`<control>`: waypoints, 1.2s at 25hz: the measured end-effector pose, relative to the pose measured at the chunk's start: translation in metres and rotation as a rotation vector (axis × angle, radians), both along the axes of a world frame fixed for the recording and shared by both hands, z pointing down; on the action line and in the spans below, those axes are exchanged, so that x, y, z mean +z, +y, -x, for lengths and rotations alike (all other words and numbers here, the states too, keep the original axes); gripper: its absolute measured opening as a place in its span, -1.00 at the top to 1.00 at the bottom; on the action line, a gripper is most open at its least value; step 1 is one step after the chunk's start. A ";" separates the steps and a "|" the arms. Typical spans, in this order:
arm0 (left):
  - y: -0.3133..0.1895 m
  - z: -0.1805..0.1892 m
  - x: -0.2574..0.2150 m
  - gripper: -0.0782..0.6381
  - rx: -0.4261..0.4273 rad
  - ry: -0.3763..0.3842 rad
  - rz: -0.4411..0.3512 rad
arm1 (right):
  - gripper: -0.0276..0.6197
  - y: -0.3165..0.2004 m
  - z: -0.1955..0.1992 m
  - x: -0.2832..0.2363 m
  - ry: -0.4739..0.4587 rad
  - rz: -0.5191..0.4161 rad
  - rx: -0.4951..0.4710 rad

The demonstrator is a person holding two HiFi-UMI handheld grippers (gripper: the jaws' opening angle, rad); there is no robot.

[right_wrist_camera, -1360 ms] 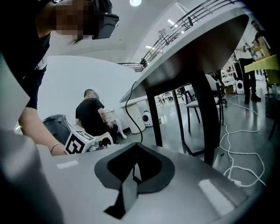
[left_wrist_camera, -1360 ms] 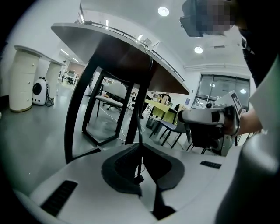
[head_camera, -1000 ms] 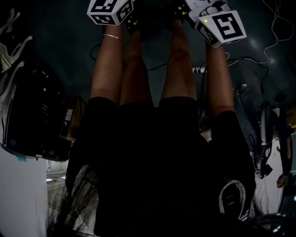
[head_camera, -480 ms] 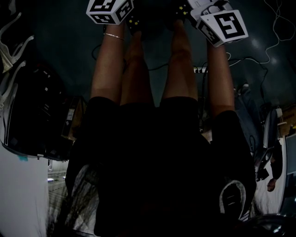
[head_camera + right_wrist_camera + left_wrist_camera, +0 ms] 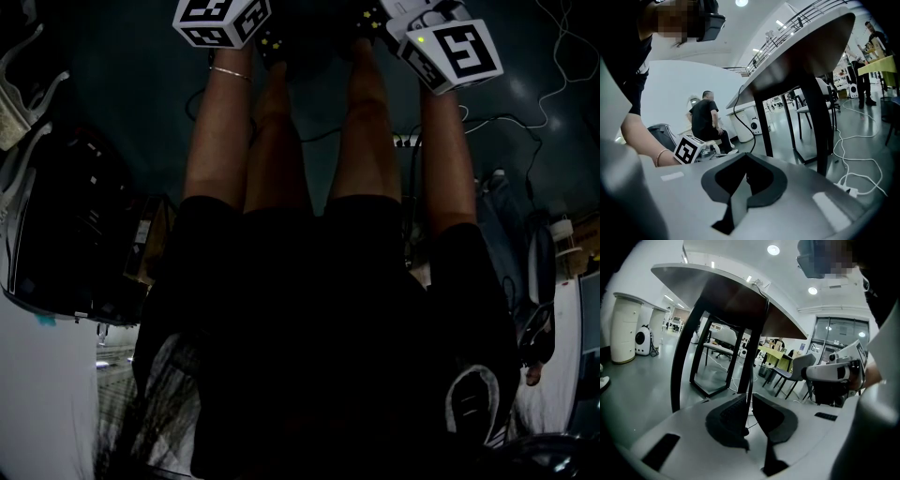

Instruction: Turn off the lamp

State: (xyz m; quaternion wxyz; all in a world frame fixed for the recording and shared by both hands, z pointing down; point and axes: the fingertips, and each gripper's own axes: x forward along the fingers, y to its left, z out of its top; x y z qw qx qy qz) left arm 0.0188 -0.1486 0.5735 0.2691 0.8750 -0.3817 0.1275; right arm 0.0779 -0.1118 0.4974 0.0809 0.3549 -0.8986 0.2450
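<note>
Shows no lamp in any view; cannot place it, nor tell whether lit or off. Shows the left tool [image 5: 748, 409] with jaws a narrow gap apart and nothing between them, and the right tool [image 5: 746, 171] with jaws pressed together, likewise empty. Places both low, either side of the legs [image 5: 366, 141] in the dim head view, beneath the level of a desk [image 5: 740, 291] seen from its underside. Touches no switch, cord or lamp part with either tool. Judged from this alone: no step in hand; either not begun or already over. If not begun, leaves finding the lamp, reaching its switch and pressing it.
</note>
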 end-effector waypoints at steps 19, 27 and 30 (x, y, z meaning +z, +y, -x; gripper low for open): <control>0.007 -0.003 -0.001 0.52 0.009 -0.042 0.001 | 0.91 0.007 -0.005 0.006 0.018 0.011 -0.001; 0.015 0.000 0.000 0.52 0.017 -0.028 0.026 | 0.91 0.004 -0.003 0.009 0.023 0.023 0.029; 0.017 -0.002 0.000 0.53 0.023 -0.021 0.029 | 0.91 0.004 -0.004 0.011 0.018 0.027 0.032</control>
